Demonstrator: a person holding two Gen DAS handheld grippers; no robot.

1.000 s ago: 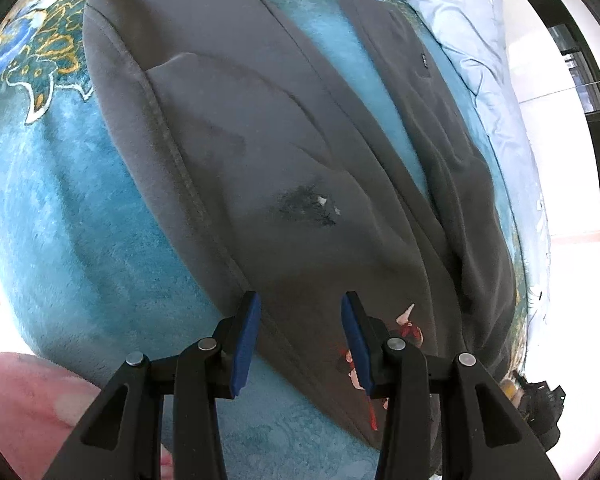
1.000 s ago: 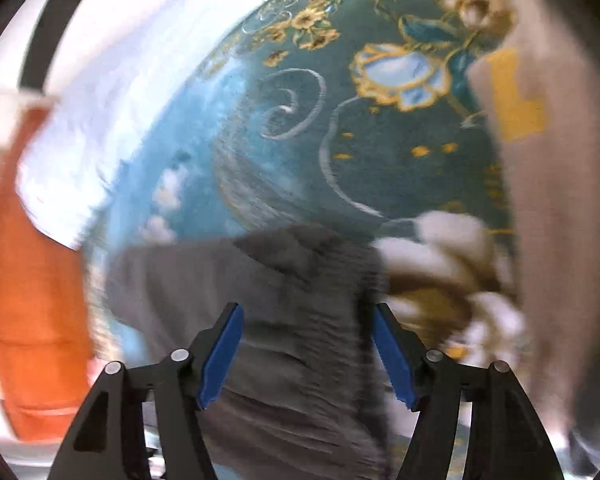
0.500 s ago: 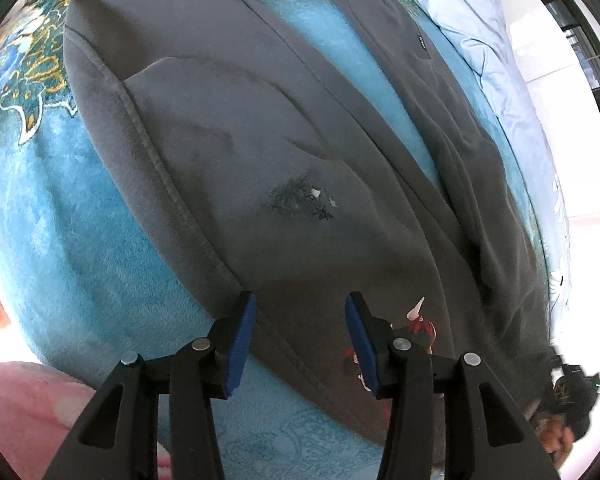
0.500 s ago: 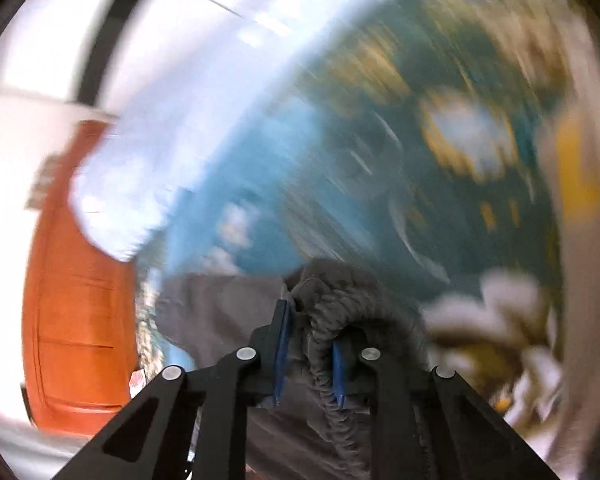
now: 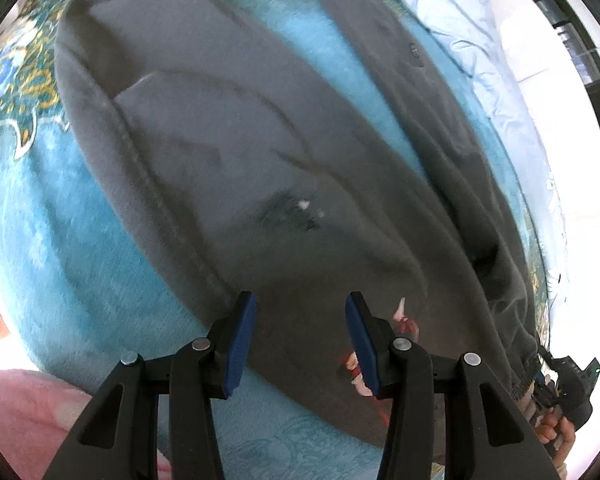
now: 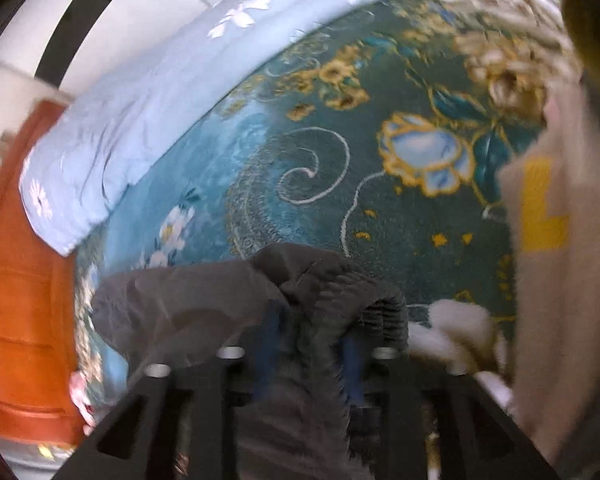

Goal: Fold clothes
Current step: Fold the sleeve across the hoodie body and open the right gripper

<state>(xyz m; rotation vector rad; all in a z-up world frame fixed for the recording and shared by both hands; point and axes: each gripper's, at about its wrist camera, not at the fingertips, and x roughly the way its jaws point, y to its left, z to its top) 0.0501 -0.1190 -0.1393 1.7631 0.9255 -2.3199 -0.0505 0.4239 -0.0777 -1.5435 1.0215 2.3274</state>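
Dark grey fleece trousers lie spread on a teal floral blanket, with the two legs running away from me. My left gripper hovers open over their near edge, with nothing between its blue pads. A small red print shows beside its right finger. In the right wrist view, the ribbed grey edge of the trousers is bunched between the pads of my right gripper. Its jaws are opening, and the cloth still fills the gap and drapes over the fingers. The right gripper, held in a hand, also shows at the left view's lower right.
A light blue flowered quilt lies along the blanket's far side. Orange wooden furniture stands on the left. A beige garment with a yellow letter and a white fluffy thing lie to the right. Pink cloth is at lower left.
The right gripper went from wide open over the ribbed edge to pinched on it, and its pads now stand wider again with cloth raised between them. The left gripper stayed open, hardly moving.
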